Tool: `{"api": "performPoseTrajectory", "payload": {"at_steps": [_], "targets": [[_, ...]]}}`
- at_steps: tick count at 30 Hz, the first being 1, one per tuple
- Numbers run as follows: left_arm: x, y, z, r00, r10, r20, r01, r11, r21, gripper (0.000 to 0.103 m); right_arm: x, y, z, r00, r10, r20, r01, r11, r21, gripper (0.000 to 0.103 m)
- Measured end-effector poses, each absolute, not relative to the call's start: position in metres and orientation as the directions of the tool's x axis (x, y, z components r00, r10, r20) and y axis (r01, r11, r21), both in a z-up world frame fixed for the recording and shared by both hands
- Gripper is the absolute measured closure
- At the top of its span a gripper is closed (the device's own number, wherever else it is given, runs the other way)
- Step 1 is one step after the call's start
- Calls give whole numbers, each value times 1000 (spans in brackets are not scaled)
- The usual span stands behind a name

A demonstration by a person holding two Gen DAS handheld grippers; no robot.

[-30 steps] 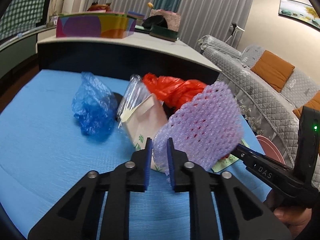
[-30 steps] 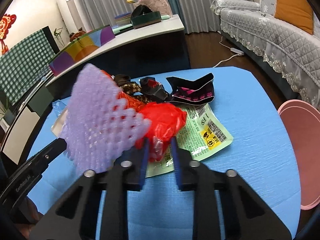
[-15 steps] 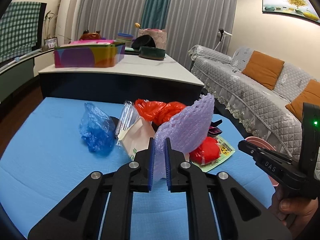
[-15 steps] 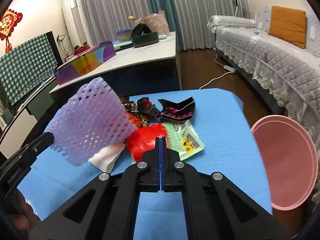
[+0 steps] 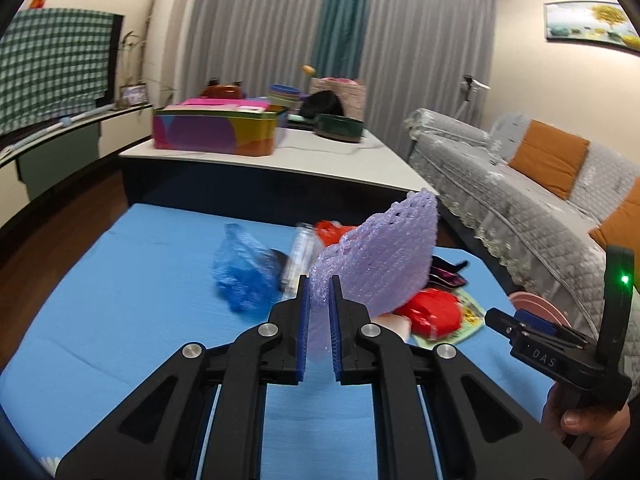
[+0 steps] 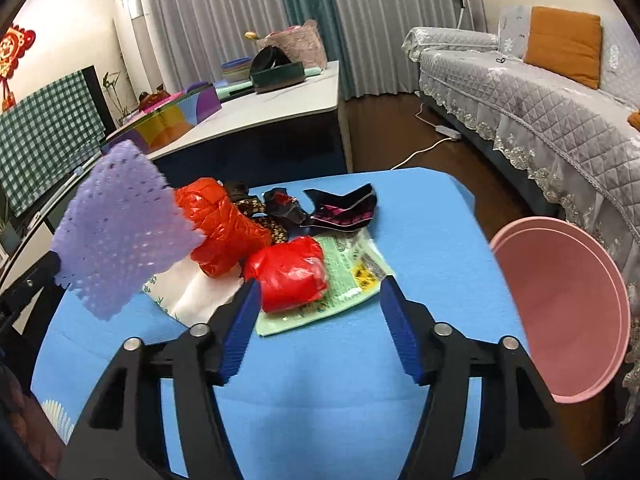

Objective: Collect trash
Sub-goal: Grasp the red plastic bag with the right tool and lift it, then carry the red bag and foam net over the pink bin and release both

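**Inspector:** What has changed since the earlier frames?

**Operator:** My right gripper [image 6: 318,320] has gone from pressed together half a second ago to spread wide, with nothing between its pads. My left gripper [image 5: 317,320] has risen; the table sits lower in its view than before. It remains clamped narrow on the lower edge of the purple foam net [image 5: 376,260], which stands up off the blue table [image 5: 120,300], clear of the pile.

**Inspector:** Where does the remaining trash lie?

**Operator:** On the table ahead of me. The small red plastic wad [image 6: 290,276] rests on the green printed wrapper [image 6: 352,276], just beyond the right fingertips. A larger red bag [image 6: 224,224] lies behind it, beside a white paper bag [image 6: 192,296]. Dark wrappers [image 6: 340,210] sit further back. From the left view a blue plastic bag [image 5: 244,276] lies apart on the left. The pink basin [image 6: 560,312] stands off the table's right edge.

**Inspector:** Which step is in hand?

**Operator:** By my judgement, one item lifted and awaiting disposal, a second pick being lined up.

**Inspector:** What does the next move call for?

**Operator:** Advance the right gripper so the pads straddle the red wad, then close without pinching the wrapper beneath. The net must travel rightward to the basin, presumably the receptacle, without snagging the pile
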State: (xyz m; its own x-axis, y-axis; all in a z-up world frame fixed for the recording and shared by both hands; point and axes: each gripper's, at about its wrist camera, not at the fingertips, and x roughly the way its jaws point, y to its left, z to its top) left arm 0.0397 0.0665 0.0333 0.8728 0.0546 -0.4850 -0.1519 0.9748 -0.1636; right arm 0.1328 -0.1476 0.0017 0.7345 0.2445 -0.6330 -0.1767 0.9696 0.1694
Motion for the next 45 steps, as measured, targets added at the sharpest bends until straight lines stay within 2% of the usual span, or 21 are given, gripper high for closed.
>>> {"api": "performPoseTrajectory", "payload": {"at_steps": [4, 7, 11, 12, 13, 15, 19, 28, 45], "targets": [[43, 75, 34, 873, 63, -483, -165, 971, -172, 94, 151, -126, -6, 726, 219, -651, -201, 974, 104, 20], [47, 80, 35, 873, 67, -483, -167, 972, -168, 94, 167, -115, -18, 698, 204, -686, -208, 975, 79, 16], [51, 83, 37, 872, 64, -485, -170, 969, -177, 94, 187, -110, -36, 649, 190, -736, -203, 976, 73, 15], [52, 83, 37, 872, 62, -485, -168, 969, -179, 94, 189, -110, -38, 641, 190, -743, -202, 976, 75, 20], [53, 83, 38, 872, 59, -486, -166, 969, -182, 94, 190, -110, -39, 637, 195, -746, -207, 975, 78, 32], [55, 82, 38, 871, 51, -488, -161, 969, -187, 94, 188, -109, -38, 630, 234, -740, -238, 966, 102, 46], [57, 75, 40, 872, 33, -489, -142, 972, -189, 94, 180, -108, -30, 644, 242, -726, -261, 961, 89, 48], [50, 57, 49, 884, 17, -467, -106, 981, -164, 94, 155, -144, 5, 724, 199, -660, -191, 978, 86, 49], [30, 20, 72, 887, -62, -457, -10, 988, -154, 94, 87, -228, 79, 849, 32, -528, -6, 999, 50, 49]]}}
